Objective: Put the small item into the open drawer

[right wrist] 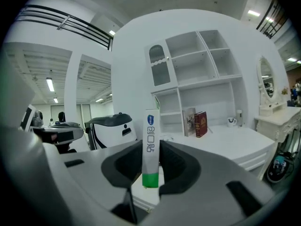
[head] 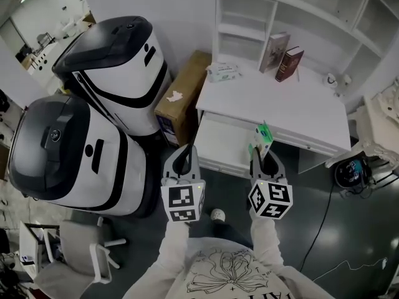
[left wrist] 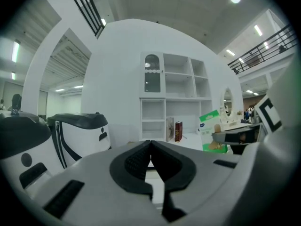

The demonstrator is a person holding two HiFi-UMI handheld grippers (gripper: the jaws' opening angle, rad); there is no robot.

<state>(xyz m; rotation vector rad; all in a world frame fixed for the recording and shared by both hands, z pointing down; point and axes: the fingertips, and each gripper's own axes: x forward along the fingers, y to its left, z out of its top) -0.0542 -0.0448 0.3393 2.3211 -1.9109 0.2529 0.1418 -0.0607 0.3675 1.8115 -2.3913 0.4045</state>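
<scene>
The small carton [right wrist: 150, 147], white with a green end, is clamped upright between the pads of the right tongs [head: 262, 154], its green end down and its printed white length standing above the jaws. In the head view the carton is seen held in the air at the right end of the open drawer [head: 218, 143], just in front of the front edge of the white desk [head: 293, 108]; it is not lying in the drawer. The left tongs [head: 185, 159] are held beside the right ones, towards the drawer's left end, with the jaws brought together at their tips and nothing between them. On the desk, two books [head: 282, 56] are stood against the white shelf unit [head: 249, 17], a soft packet [head: 222, 71] is laid near the left back corner, and a small cup [head: 329, 78] is set to the right. A cardboard box [head: 181, 95] is wedged between the desk's left side and two large white-and-black machines [head: 106, 98]. A small pale ball [head: 217, 215] is seen on the dark floor [head: 312, 229] between the two marker cubes, and a grey chair [head: 87, 251] is placed at the lower left. Pale sleeves [head: 174, 248] are seen running up to both tongs.
</scene>
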